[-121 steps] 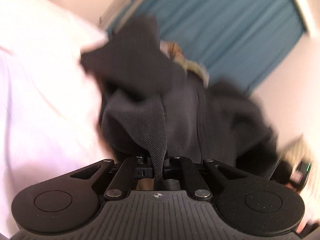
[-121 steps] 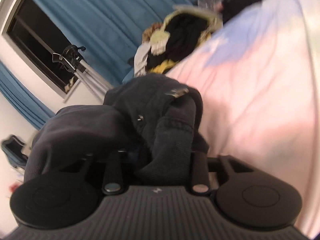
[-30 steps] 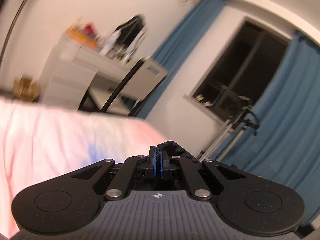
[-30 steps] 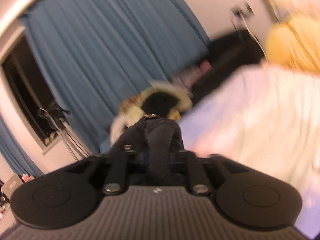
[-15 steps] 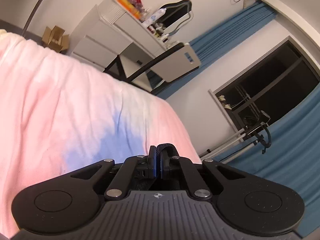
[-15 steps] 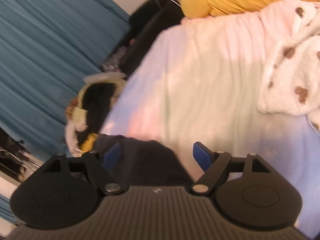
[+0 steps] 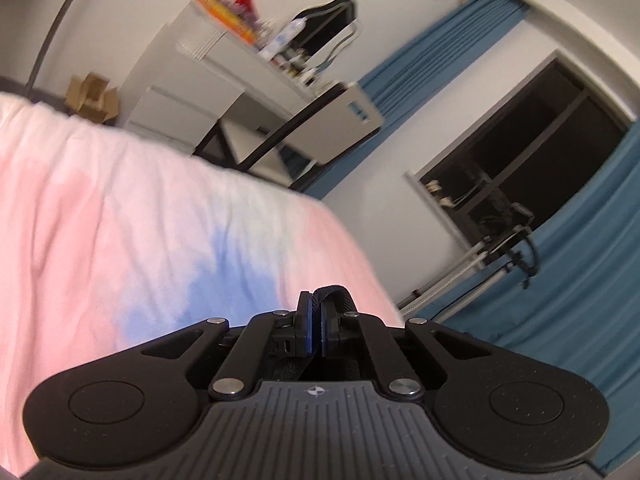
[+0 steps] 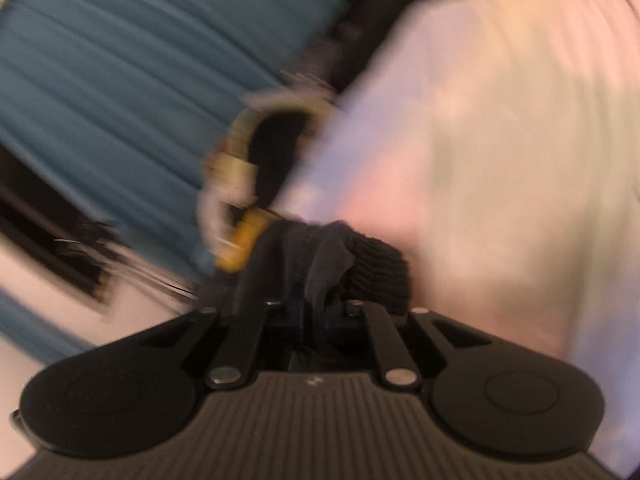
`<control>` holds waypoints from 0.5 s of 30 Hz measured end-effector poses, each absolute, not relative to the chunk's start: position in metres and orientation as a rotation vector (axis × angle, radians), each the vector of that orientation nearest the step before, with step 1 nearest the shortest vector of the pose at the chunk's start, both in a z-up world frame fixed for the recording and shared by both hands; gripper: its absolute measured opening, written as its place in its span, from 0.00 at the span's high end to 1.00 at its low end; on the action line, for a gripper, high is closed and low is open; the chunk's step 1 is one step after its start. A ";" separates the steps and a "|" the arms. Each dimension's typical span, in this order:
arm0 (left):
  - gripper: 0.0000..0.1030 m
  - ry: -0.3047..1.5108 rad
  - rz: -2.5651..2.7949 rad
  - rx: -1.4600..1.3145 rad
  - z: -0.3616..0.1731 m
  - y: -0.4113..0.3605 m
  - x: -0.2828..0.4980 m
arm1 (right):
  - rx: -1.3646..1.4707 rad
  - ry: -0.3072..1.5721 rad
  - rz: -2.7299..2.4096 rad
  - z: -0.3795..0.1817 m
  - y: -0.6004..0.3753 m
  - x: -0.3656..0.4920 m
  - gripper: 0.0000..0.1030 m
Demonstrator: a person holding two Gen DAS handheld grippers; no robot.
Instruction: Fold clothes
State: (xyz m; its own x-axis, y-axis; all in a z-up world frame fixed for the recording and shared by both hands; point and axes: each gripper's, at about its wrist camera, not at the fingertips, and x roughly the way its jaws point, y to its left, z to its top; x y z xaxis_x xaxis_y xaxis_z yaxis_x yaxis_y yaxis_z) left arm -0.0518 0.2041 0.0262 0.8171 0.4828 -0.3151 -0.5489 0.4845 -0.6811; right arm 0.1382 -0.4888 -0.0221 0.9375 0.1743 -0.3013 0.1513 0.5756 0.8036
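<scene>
My left gripper [image 7: 315, 304] is shut on a thin fold of the dark garment [image 7: 340, 294], whose ribbed edge loops over the blue pads [image 7: 306, 322]. It hovers low over the pink, white and blue bed cover [image 7: 120, 240]. The right wrist view is blurred by motion. In it my right gripper [image 8: 316, 308] has its jaws closing tight on a bunched part of the dark garment [image 8: 372, 268], which piles up just ahead of the fingers. That bunch sits at the edge of the bed cover [image 8: 500, 160]. The rest of the garment is hidden under both grippers.
Beyond the bed stand a white drawer unit [image 7: 192, 80] with clutter on top, a chair [image 7: 344, 128], a cardboard box [image 7: 92, 98], a dark window [image 7: 540, 152] and blue curtains [image 7: 580, 300]. A heap of clothes [image 8: 256, 160] lies past the bed's edge.
Half a second ago my right gripper stood wide open over the dark garment; now it has closed on a bunch of it. My left gripper stayed shut on the fabric and rolled slightly.
</scene>
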 end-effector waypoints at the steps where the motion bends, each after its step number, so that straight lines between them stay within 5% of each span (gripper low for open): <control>1: 0.96 0.061 0.632 -0.831 0.031 0.202 -0.053 | 0.932 0.308 0.062 -0.009 -0.484 0.135 0.93; 5: 0.96 0.058 0.627 -0.757 0.042 0.205 -0.033 | 0.823 0.207 0.165 0.016 -0.463 0.148 0.95; 15: 0.95 0.349 0.658 -0.590 0.005 0.237 0.069 | 0.722 0.566 0.151 -0.064 -0.444 0.232 0.90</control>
State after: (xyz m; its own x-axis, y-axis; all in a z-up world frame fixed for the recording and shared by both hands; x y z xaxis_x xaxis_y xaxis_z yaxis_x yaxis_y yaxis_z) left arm 0.0686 0.2369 0.0046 0.7428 0.4679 -0.4788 -0.6588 0.6381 -0.3986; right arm 0.2316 -0.4445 -0.0640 0.8404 0.3203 -0.4373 0.0599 0.7469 0.6622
